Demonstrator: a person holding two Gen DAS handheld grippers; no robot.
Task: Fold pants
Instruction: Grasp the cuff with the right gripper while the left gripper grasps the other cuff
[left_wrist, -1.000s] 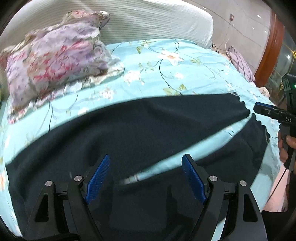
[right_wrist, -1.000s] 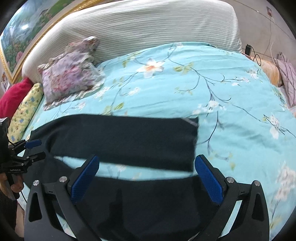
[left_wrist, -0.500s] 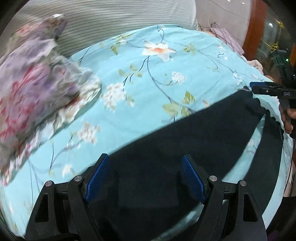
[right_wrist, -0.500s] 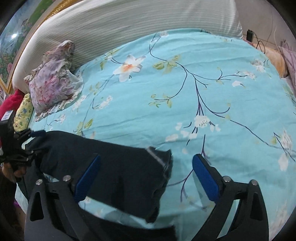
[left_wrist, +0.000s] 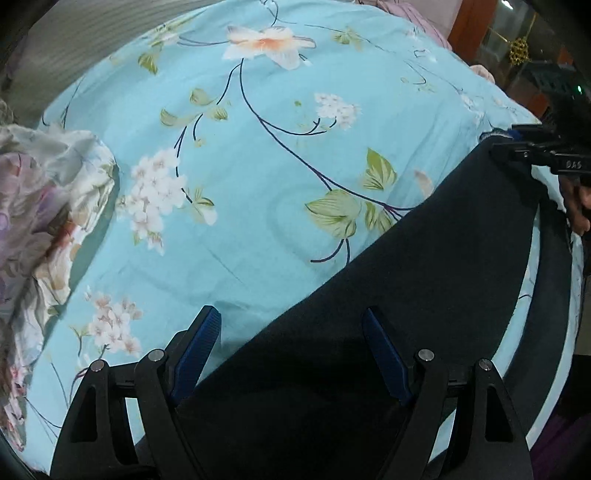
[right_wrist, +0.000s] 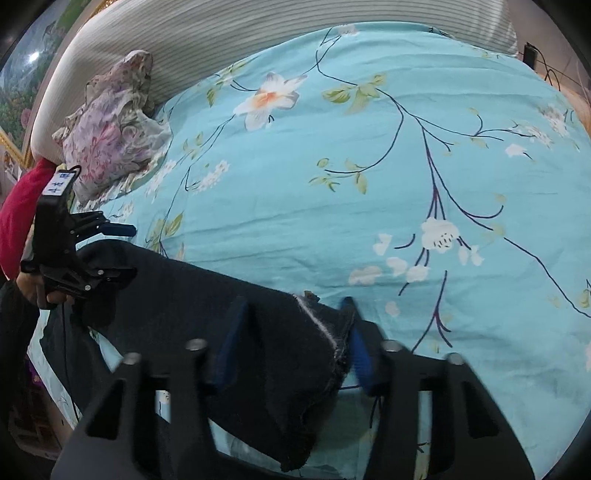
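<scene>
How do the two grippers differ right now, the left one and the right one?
The right gripper has its fingers closing on the hem end of the dark pants, cloth bunched between them; the left gripper stands wide open, with cloth only lying under it. The right gripper looks motion-blurred in its own view; the left looks sharp. Both have blue pads on black frames and sit at opposite ends of one pant leg on the floral bedspread.

Dim indoor light; strong fisheye bending, dark corners; right tongs (right_wrist: 291, 339) motion-blurred; left view sharp.
</scene>
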